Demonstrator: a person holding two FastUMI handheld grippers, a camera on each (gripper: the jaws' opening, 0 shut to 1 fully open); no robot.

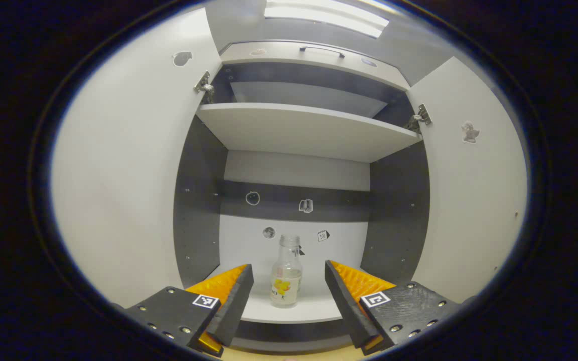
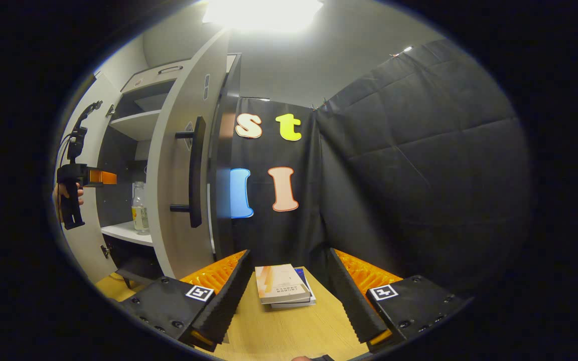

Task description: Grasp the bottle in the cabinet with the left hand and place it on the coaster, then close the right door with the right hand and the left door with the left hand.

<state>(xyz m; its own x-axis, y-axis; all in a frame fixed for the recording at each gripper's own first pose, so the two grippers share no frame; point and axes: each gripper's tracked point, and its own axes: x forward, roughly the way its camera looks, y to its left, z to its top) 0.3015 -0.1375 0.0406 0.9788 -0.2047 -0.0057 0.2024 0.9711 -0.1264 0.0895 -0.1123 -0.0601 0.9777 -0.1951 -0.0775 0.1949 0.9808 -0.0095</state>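
Reach step: the left gripper [image 1: 289, 296], fingers spread wide, faces the bottle [image 1: 287, 271] upright on the open cabinet's lower shelf [image 1: 314, 308]. Next it must advance and close. The right gripper [image 2: 289, 296] waits open over the table [image 2: 279, 336].

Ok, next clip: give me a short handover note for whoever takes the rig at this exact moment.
Left gripper: open, aimed into the cabinet, bottle framed between its fingers but farther in, not touched.
Right gripper: open, holding nothing, over the wooden table facing a stack of books.
Bottle: upright on the lower shelf.
Doors: left door and right door both swung open.
Done: nothing yet.
Left: grasp the bottle with the left gripper, set it on the coaster, shut the right door with the right gripper, then the left door with the left.
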